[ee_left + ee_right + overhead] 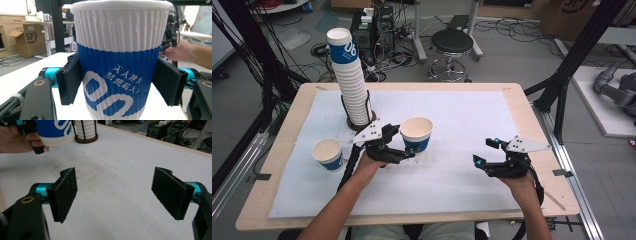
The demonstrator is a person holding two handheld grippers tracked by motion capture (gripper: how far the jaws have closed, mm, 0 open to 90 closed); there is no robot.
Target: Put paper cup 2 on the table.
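A white-and-blue ribbed paper cup [416,134] stands upright between the jaws of my left gripper [409,142], which is shut on its lower blue band. In the left gripper view the cup [117,62] sits between the two black pads [68,82], and both press its sides. I cannot tell whether its base touches the cloth. My right gripper [486,152] rests open at the right, over bare cloth. Its pads [65,192] stand far apart with nothing between them. The held cup [53,130] shows at the top left of the right gripper view.
A tall stack of matching cups [349,75] stands in a wire holder at the back left. One single cup [328,154] stands upright to the left of my left hand. White cloth [452,180] covers the wooden table [532,130]. A stool [452,47] stands beyond.
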